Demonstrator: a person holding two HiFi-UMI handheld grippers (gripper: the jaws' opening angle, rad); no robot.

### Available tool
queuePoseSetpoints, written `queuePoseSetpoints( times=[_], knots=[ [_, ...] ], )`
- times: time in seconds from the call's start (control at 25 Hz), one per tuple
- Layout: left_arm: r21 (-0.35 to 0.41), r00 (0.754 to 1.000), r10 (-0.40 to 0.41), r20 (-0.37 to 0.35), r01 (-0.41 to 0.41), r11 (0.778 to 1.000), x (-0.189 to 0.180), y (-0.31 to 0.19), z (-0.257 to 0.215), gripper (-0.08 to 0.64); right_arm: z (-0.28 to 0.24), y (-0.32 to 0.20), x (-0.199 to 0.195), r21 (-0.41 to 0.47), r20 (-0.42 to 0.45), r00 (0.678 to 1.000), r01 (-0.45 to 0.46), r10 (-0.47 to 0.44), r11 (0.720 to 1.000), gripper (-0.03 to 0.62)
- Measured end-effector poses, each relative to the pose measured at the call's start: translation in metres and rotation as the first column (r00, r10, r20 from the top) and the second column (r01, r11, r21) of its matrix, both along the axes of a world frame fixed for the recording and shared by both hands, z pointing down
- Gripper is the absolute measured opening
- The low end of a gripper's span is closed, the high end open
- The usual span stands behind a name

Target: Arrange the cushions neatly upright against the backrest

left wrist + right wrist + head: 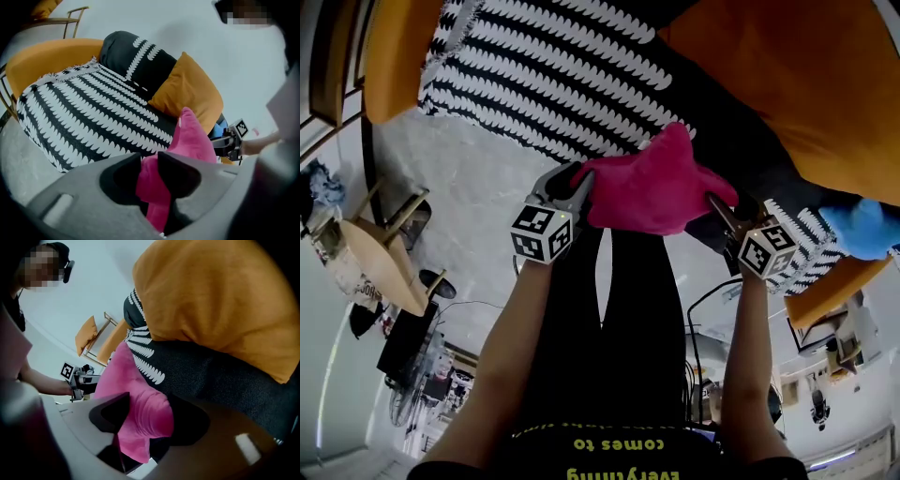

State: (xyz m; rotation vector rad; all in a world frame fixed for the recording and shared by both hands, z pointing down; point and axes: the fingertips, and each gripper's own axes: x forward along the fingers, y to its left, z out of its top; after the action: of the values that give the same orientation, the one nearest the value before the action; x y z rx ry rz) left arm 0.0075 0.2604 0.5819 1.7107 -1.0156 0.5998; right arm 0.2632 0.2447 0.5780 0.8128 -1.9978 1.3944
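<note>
A bright pink cushion (656,183) hangs between my two grippers, just in front of the sofa seat. My left gripper (581,192) is shut on its left corner; in the left gripper view pink fabric (192,136) is pinched between the jaws (149,173). My right gripper (722,211) is shut on the opposite corner, with a thick fold of the cushion (131,380) bunched between its jaws (145,420). An orange cushion (797,84) leans on the sofa behind it. A black cushion with white leaf print (136,56) stands against the backrest.
A black-and-white patterned throw (562,75) covers the seat of the orange sofa (394,47). Something light blue (862,230) lies at the sofa's right end. A small wooden table (380,262) stands on the floor to the left, and an orange chair (89,336) stands farther off.
</note>
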Motion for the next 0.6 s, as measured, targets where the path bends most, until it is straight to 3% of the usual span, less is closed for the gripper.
queuePoseSetpoints(
  times=[0.12,0.2,0.24,0.28,0.36,0.44,0.52,0.6],
  knots=[
    [0.003,1.000,-0.010,0.002,0.010,1.000,0.008,0.006,-0.011,0.080,-0.009,0.011,0.006,0.001,0.004,1.000,0.006,-0.006,1.000,0.241],
    [0.048,0.998,-0.021,-0.056,0.023,0.999,0.012,-0.006,-0.026,-0.003,-0.020,0.003,-0.005,0.027,0.038,0.999,-0.023,0.022,0.999,0.216],
    [0.070,0.996,-0.005,-0.091,0.012,0.997,0.020,-0.014,-0.035,-0.003,-0.027,-0.004,-0.012,0.047,0.053,0.998,-0.038,0.035,0.998,0.153],
    [0.086,0.993,0.032,-0.110,-0.022,0.996,0.031,-0.020,-0.042,-0.003,-0.032,-0.010,-0.019,0.067,0.055,0.998,-0.040,0.036,0.997,0.141],
    [0.108,0.987,0.135,-0.083,-0.126,0.986,0.055,-0.029,-0.050,-0.003,-0.037,-0.018,-0.028,0.091,0.016,1.000,-0.005,0.004,0.996,0.138],
    [0.134,0.983,0.180,-0.038,-0.174,0.976,0.068,-0.039,-0.051,-0.002,-0.038,-0.023,-0.030,0.095,-0.018,1.000,0.016,-0.015,0.995,0.135],
    [0.139,0.989,0.146,-0.016,-0.143,0.980,0.063,-0.046,-0.045,0.000,-0.039,-0.024,-0.030,0.101,-0.039,0.999,0.023,-0.019,0.995,0.135],
    [0.114,0.995,0.101,0.012,-0.102,0.988,0.045,-0.046,-0.036,0.049,-0.038,-0.022,-0.026,0.108,-0.073,0.997,0.037,-0.029,0.993,0.133]
  ],
)
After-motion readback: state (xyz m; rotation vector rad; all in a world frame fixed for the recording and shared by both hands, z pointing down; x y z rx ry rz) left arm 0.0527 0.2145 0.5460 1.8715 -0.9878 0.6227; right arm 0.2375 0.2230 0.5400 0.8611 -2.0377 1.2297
